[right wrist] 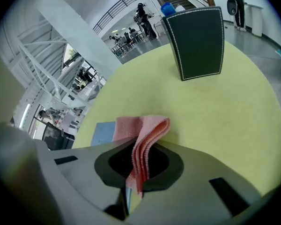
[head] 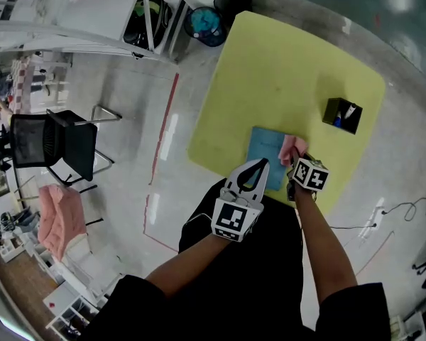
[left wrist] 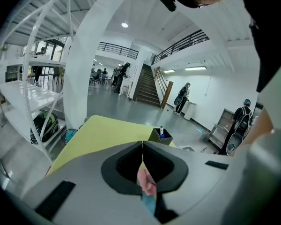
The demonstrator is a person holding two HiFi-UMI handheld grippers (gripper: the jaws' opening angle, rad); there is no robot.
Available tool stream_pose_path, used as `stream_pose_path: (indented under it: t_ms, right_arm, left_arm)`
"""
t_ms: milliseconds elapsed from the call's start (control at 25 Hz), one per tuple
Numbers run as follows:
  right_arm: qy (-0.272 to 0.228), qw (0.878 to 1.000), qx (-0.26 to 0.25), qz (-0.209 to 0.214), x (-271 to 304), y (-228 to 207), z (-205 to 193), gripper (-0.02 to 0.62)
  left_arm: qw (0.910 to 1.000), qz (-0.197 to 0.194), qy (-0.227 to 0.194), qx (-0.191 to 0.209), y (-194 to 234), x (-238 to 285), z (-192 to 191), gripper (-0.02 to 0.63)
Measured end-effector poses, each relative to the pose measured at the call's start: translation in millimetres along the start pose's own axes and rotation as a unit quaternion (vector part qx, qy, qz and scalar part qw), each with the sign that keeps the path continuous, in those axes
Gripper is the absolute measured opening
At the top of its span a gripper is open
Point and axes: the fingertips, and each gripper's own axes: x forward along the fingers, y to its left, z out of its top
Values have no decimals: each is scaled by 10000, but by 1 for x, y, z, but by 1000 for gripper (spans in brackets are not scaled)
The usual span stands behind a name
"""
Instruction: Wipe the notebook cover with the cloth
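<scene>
A blue notebook (head: 264,153) lies near the front edge of the yellow-green table (head: 284,69). My right gripper (head: 297,160) is shut on a folded pink cloth (head: 291,146), which rests at the notebook's right edge. In the right gripper view the cloth (right wrist: 141,127) hangs out between the jaws of the right gripper (right wrist: 147,146), with the notebook (right wrist: 102,132) to its left. My left gripper (head: 260,165) is shut, with its tips over the notebook's near edge. Through the jaw gap of the left gripper (left wrist: 143,145) show the cloth (left wrist: 146,181) and a strip of notebook (left wrist: 150,203).
A black pen holder (head: 342,114) stands on the table to the right, beyond the cloth; it is also the dark box (right wrist: 199,43). Off the table's left are a black chair (head: 57,144), white shelving (head: 85,13) and bins (head: 206,23). People stand far off in the hall.
</scene>
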Motion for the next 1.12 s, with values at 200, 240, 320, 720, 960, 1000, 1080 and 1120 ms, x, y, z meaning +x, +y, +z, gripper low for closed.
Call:
stream_pose_path:
  t_ms: [200,240,320,720,960,1000,1080,1120]
  right_arm:
    - [-322,9986,263,-333,-18,-15,12,38]
    - [-426,9981,303,-333,-23,-15,15,38]
    - [-597,9972,300,-344,-33,-11,21,38]
    - [-983,9944,236,303,-61,77,15,38]
    - [-923,9925,584,542,-52,131,-6,38]
    - [-900,9927,591,535,-49,138,-8,38]
    - [-837,9932,604,531,-41,151,-15,38]
    - [-790,9937,590,534,-36,156,-20,38]
  left_arm:
    - [9999,-103,-4,119,7,-11,-8,15]
    - [9999,-108,5,100,10,-15,-11,15]
    - [9999,-111,-3,6,14,-24,-13,15]
    - [9998,-158,-102,-44,53,-80,-18,15]
    - [9996,-203,-119,-136,71,-102,-27,15]
    - [9996,-205,-126,-163,73,-105,-28,15]
    - [9995,-208,-144,-202,77,-110,-31,15]
    - [9994,-202,-157,-218,81,-113,-32,15]
